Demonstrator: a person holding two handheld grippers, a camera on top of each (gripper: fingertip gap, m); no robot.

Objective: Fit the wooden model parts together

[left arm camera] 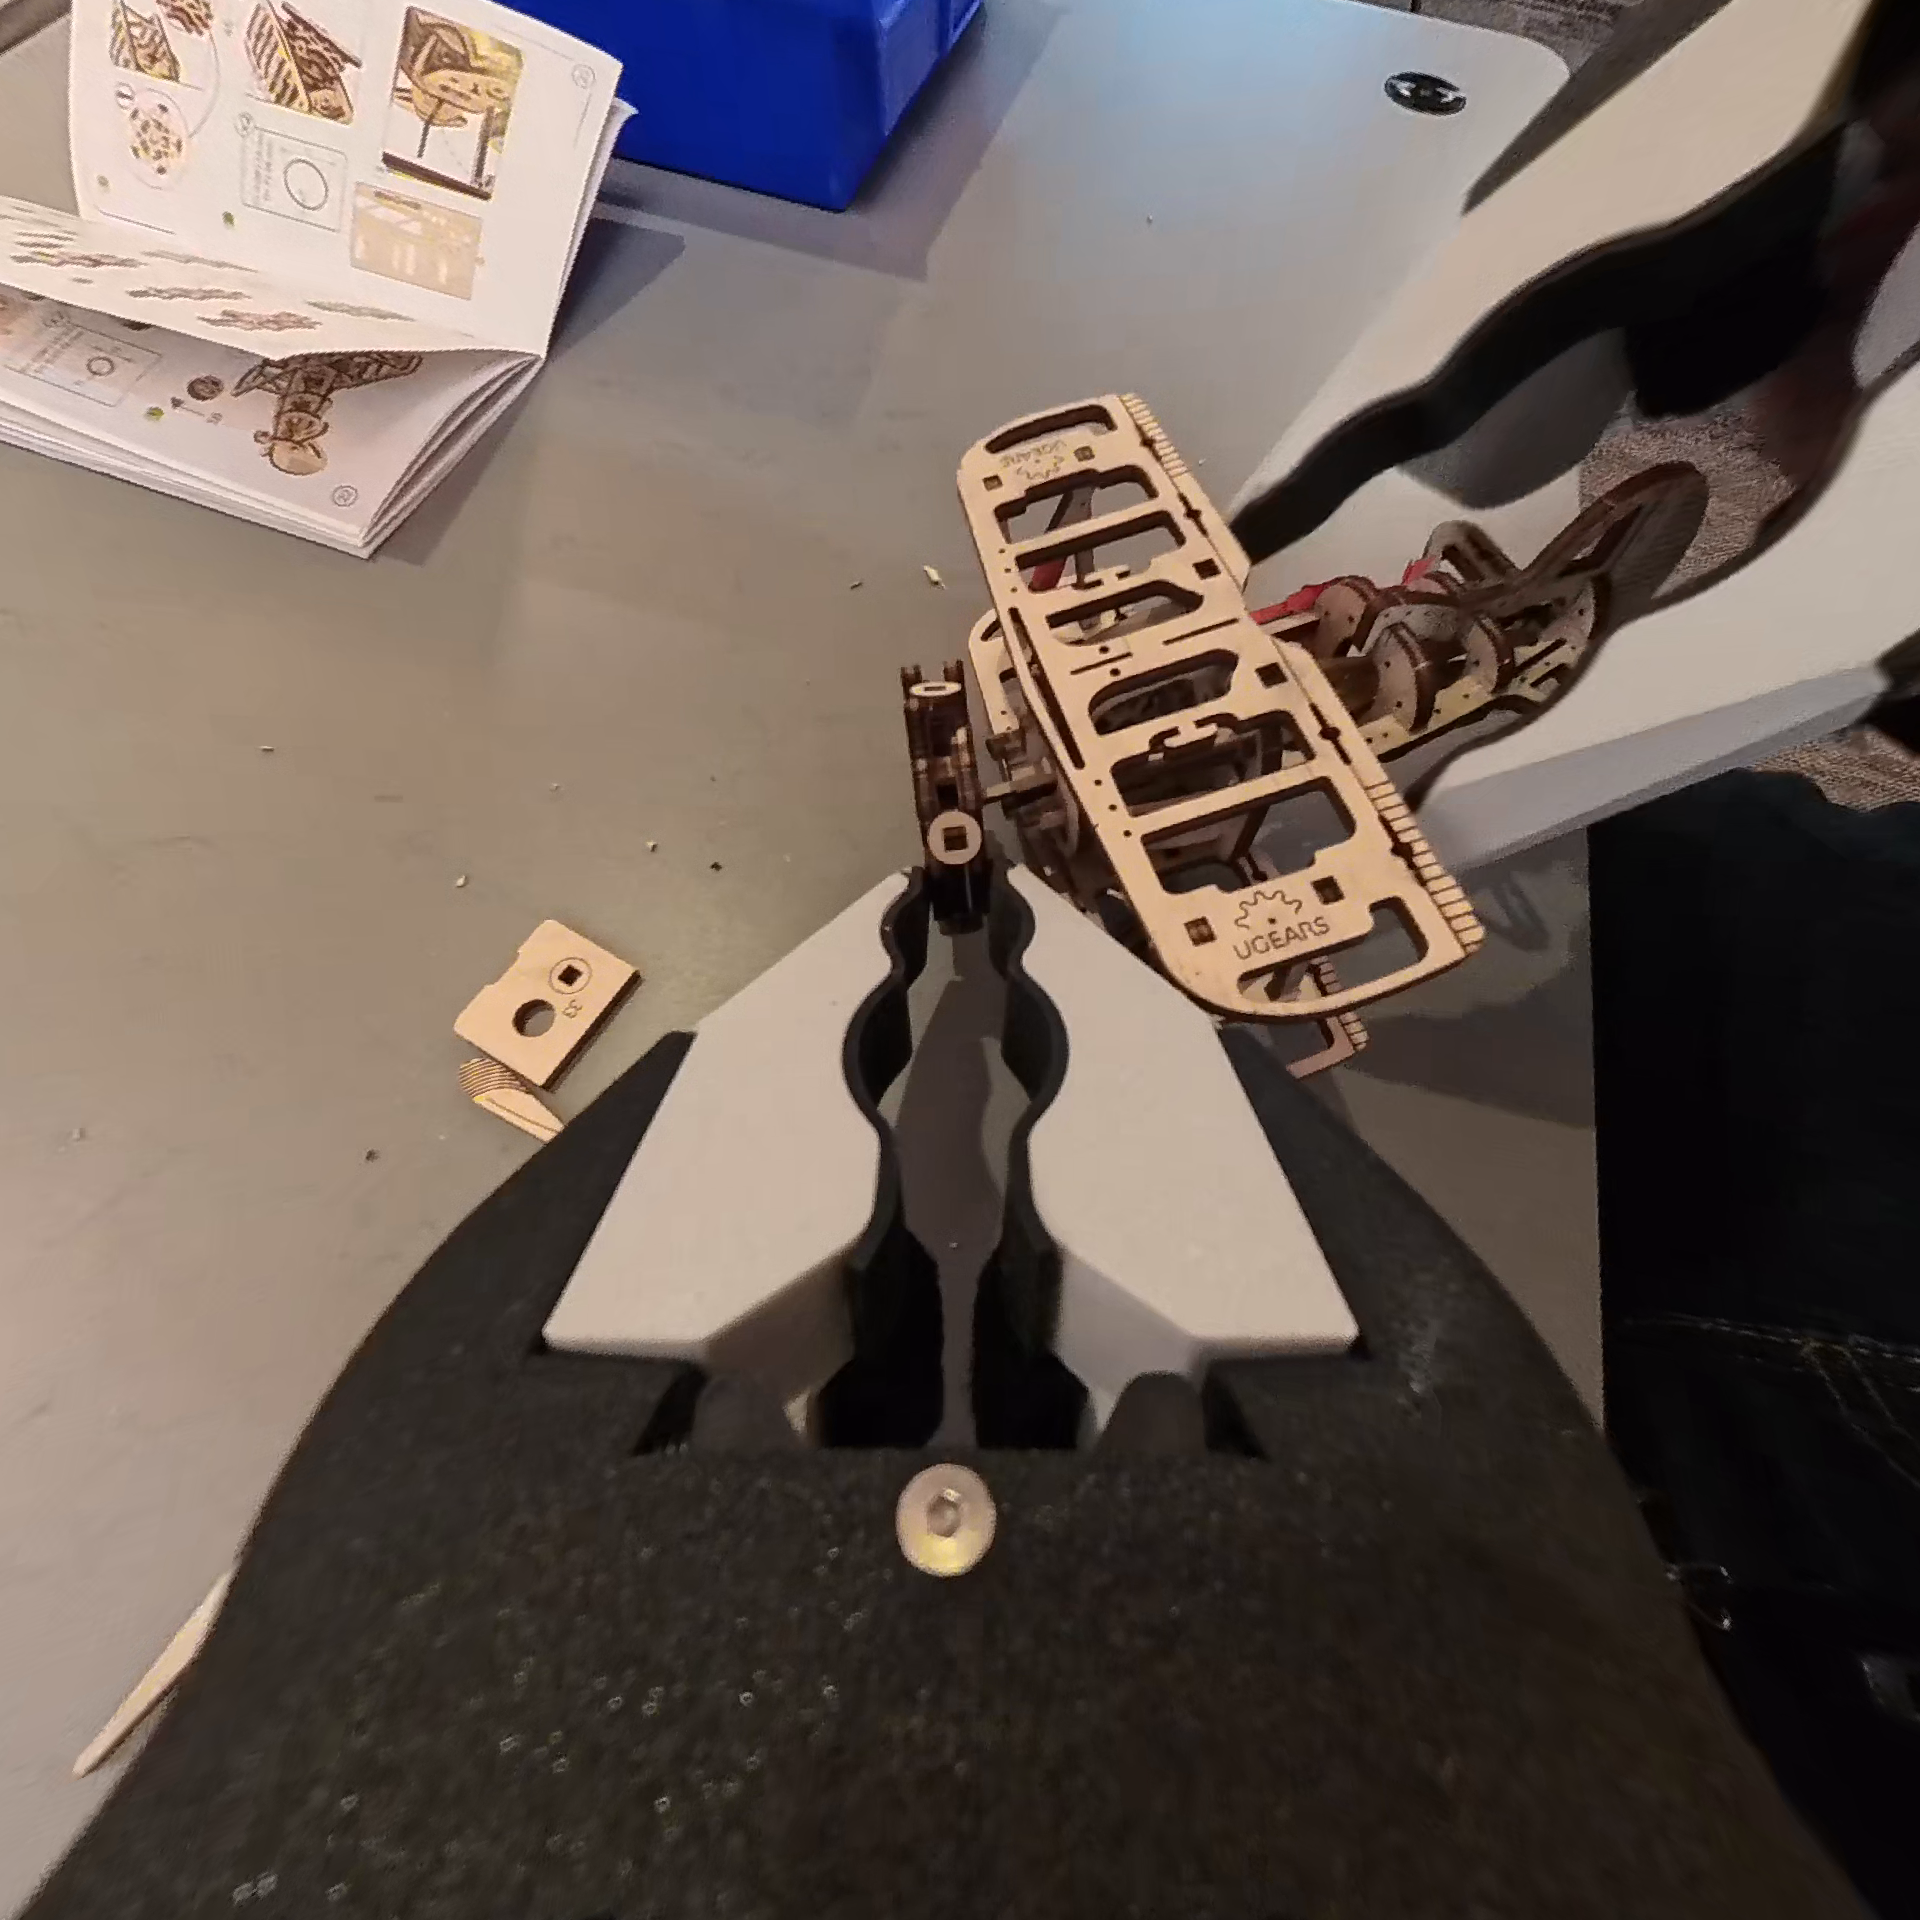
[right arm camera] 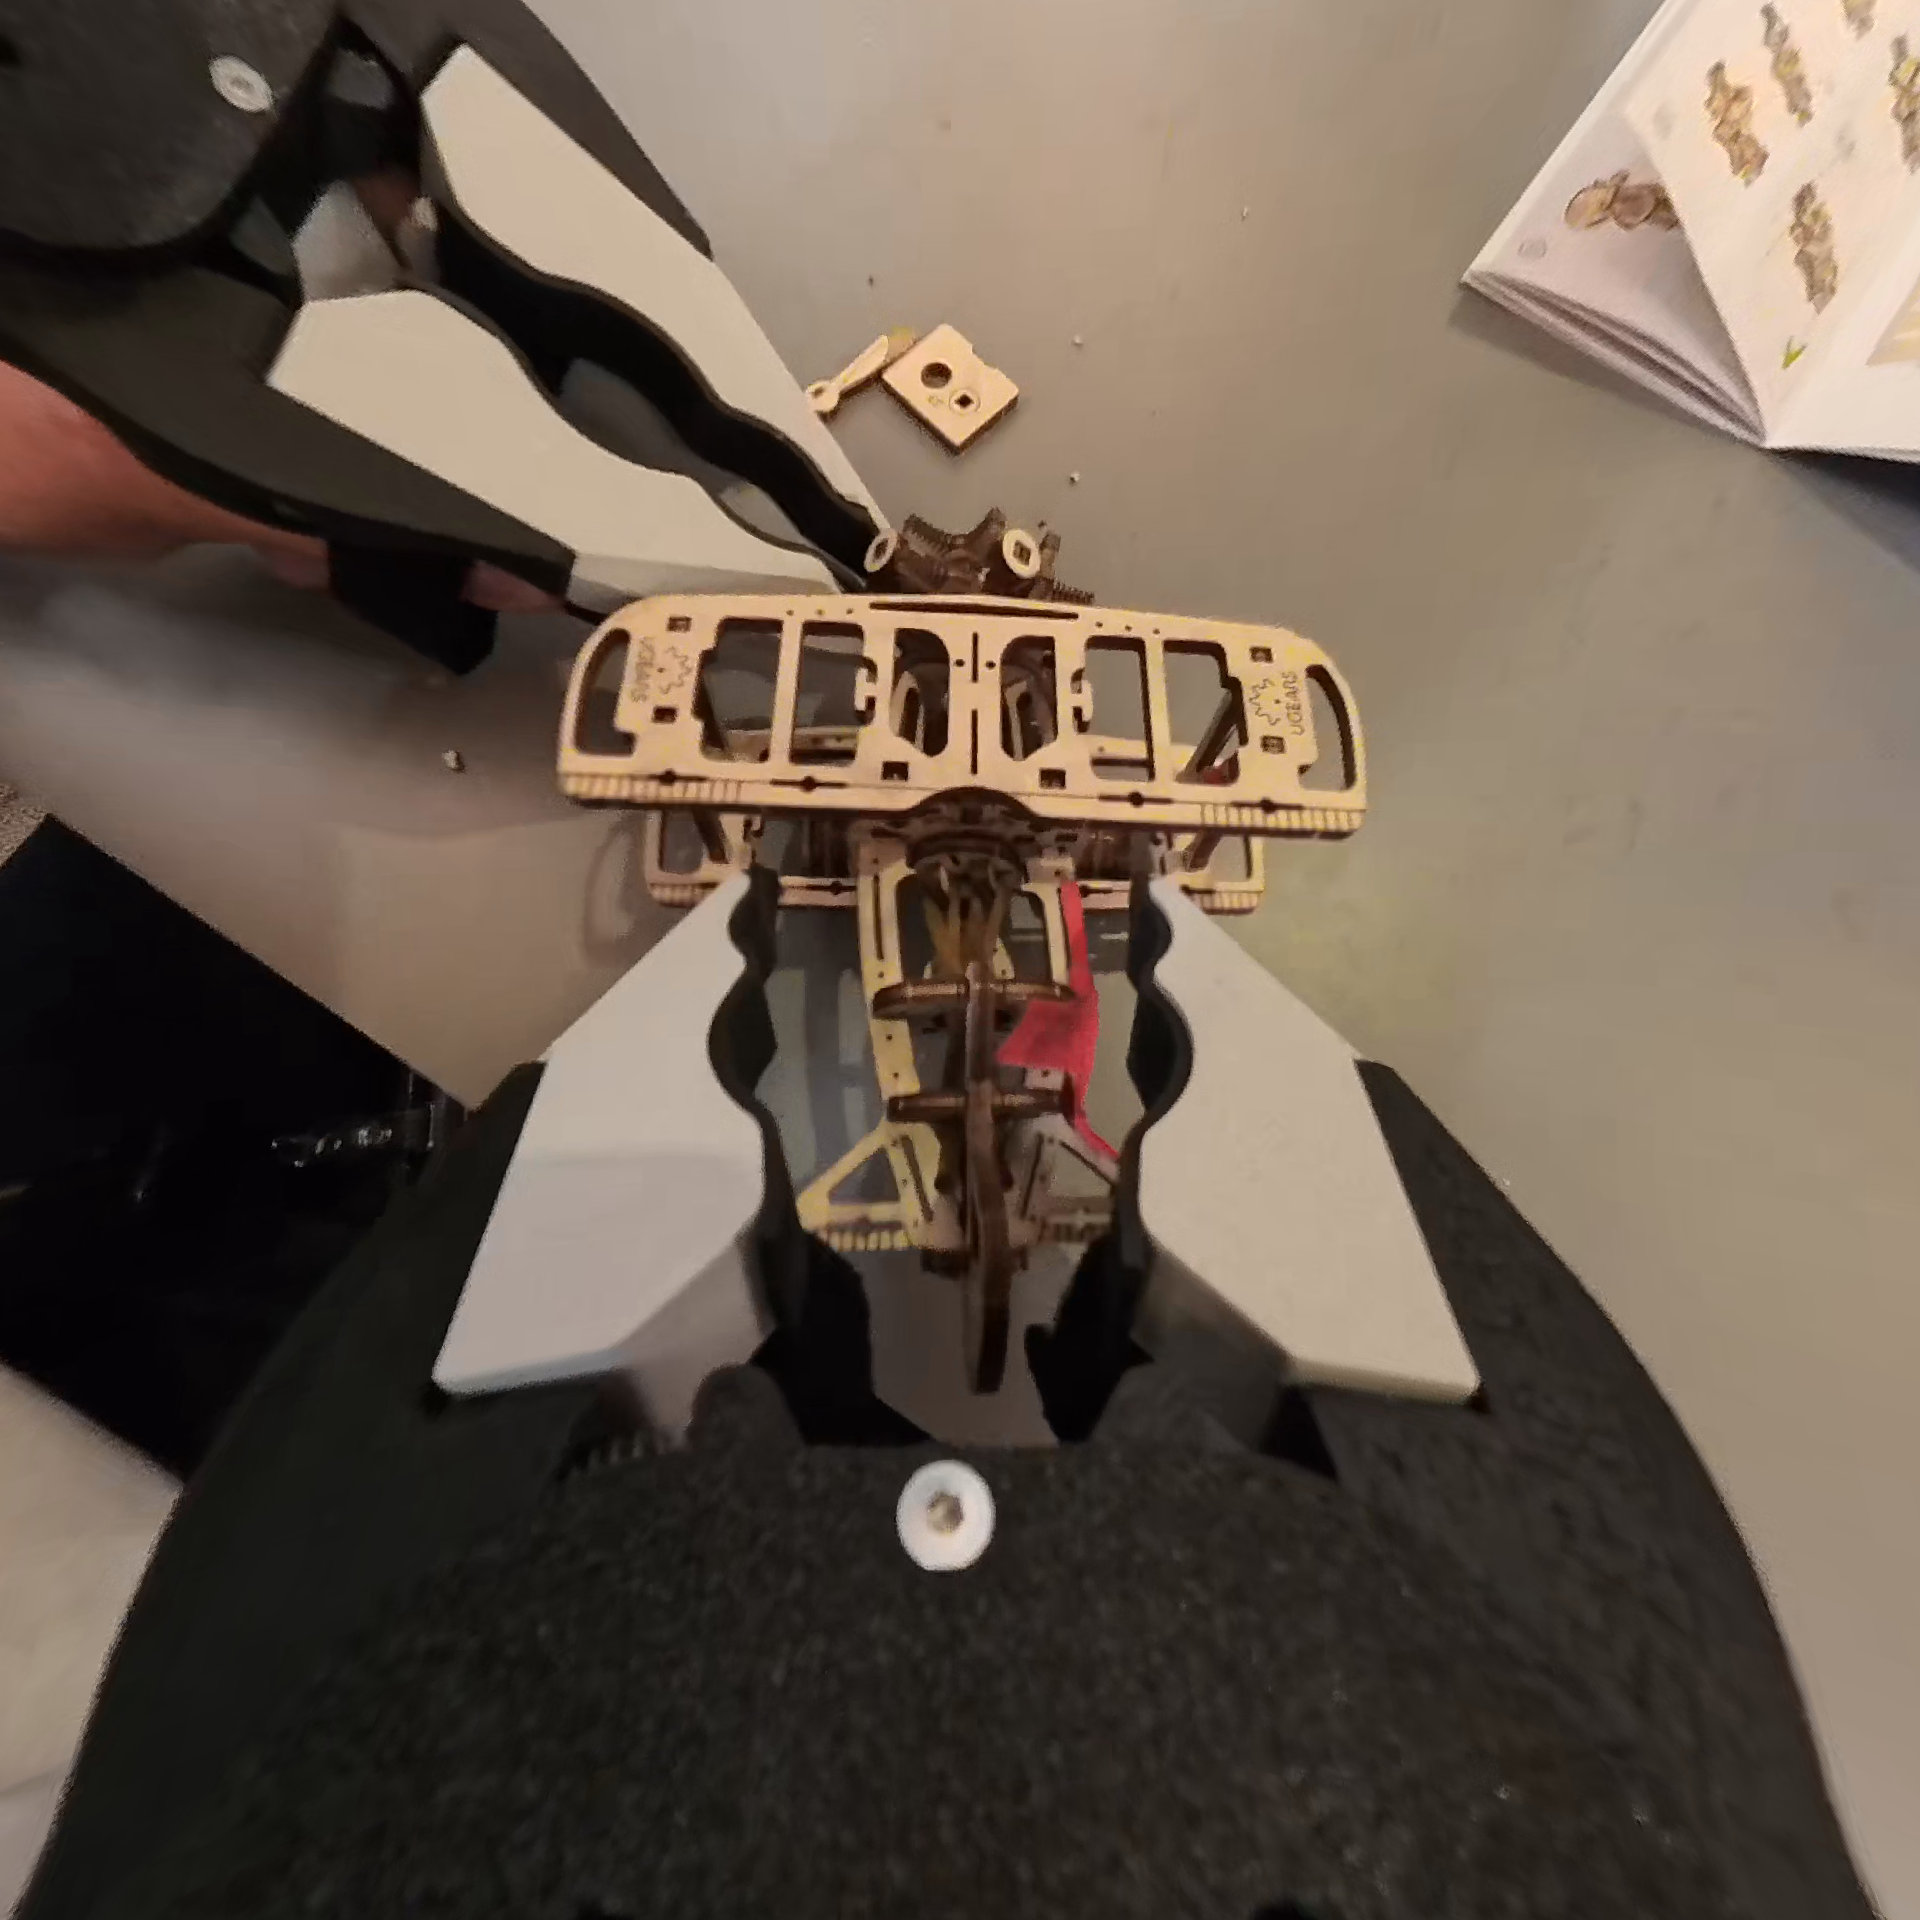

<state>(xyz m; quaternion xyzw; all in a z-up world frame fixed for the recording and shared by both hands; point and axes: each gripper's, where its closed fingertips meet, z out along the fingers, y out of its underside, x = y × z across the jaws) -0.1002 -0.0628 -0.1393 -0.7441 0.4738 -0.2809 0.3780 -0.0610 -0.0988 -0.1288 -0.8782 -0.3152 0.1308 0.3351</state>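
Observation:
A wooden biplane model point(left arm camera: 1195, 707) hangs tilted above the grey table point(left arm camera: 416, 727), held between both grippers. My left gripper point(left arm camera: 958, 883) is shut on the dark engine part point(left arm camera: 951, 831) at the model's nose. My right gripper point(right arm camera: 951, 894) is shut on the model's tail and rear fuselage point(right arm camera: 966, 1122), which lie between its fingers with a red scrap point(right arm camera: 1049, 1039) beside them. The top wing point(right arm camera: 961, 717) lies across the right wrist view. The left gripper's fingers point(right arm camera: 623, 260) come in from the upper left there. The right gripper's fingers point(left arm camera: 1621, 312) come in from the upper right in the left wrist view.
A square wooden piece with holes point(left arm camera: 545, 1003) and a small flat wooden part point(left arm camera: 509, 1101) lie on the table; both show in the right wrist view point(right arm camera: 951, 387). An open instruction booklet point(left arm camera: 270, 260) and a blue bin point(left arm camera: 790, 83) sit farther back. A person's leg point(left arm camera: 1766, 1143) is beside the table edge.

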